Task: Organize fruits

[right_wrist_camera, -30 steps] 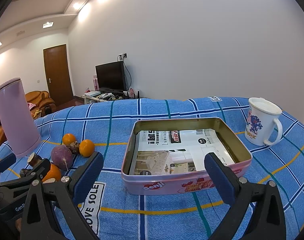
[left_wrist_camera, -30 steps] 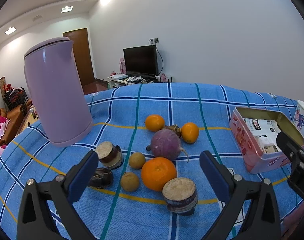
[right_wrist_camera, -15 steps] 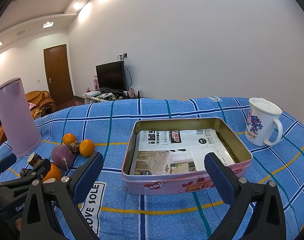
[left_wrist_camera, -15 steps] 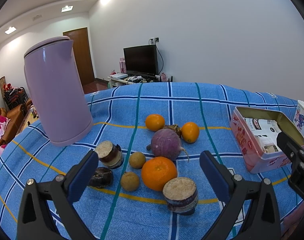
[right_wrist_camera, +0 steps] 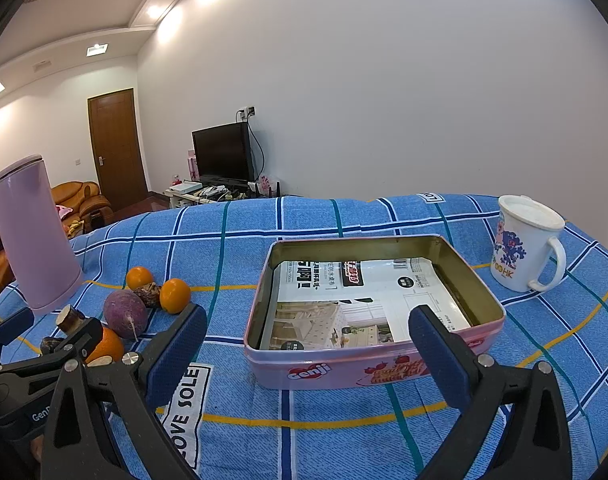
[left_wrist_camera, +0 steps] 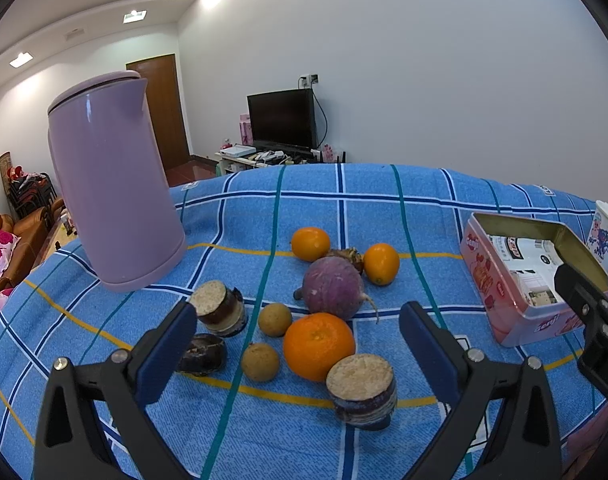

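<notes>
Kettle (left_wrist_camera: 112, 204) stands far left, clear of the work. Left gripper (left_wrist_camera: 298, 344) hovers over the loose fruit (left_wrist_camera: 319, 345) on the worktop (left_wrist_camera: 383, 208), fingers wide — apparently ready to pick. Right gripper (right_wrist_camera: 307, 344) faces the tin (right_wrist_camera: 375, 364), fingers wide, empty — probably the destination.

A blue checked cloth (left_wrist_camera: 343, 208) covers the tabletop. On it stand a lilac kettle (left_wrist_camera: 112, 184), a pink tin (right_wrist_camera: 375, 308) and a white mug (right_wrist_camera: 523, 240). Oranges (left_wrist_camera: 319, 345), a purple root (left_wrist_camera: 332, 288) and cut pieces (left_wrist_camera: 361, 388) lie clustered between kettle and tin.
</notes>
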A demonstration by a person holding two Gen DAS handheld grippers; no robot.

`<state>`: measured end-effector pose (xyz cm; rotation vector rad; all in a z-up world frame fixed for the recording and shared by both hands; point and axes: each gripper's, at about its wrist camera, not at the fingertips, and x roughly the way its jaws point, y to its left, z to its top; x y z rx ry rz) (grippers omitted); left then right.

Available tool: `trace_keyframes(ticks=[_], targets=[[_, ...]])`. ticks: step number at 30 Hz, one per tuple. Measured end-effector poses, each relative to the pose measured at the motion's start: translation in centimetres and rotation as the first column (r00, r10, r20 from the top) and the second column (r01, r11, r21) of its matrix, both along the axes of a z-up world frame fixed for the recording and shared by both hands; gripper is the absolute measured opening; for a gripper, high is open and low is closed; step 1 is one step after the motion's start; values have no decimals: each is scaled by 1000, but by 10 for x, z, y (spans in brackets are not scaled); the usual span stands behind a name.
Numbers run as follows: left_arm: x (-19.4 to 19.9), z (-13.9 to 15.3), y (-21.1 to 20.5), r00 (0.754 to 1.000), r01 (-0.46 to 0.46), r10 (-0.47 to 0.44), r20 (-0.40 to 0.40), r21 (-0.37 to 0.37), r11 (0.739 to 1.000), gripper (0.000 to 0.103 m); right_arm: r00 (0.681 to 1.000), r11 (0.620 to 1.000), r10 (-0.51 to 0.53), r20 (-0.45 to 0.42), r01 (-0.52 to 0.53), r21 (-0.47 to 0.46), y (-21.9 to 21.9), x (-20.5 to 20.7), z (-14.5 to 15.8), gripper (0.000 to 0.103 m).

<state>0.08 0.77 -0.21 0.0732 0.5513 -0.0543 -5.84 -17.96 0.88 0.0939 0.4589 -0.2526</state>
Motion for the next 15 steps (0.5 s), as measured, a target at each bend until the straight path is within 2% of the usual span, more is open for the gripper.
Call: trace_keyframes(ticks=[15], targets=[[0, 0, 0, 1000, -1, 1, -2, -1, 1000, 103, 1000, 1000, 2, -1, -2, 0, 1, 0, 0, 102]])
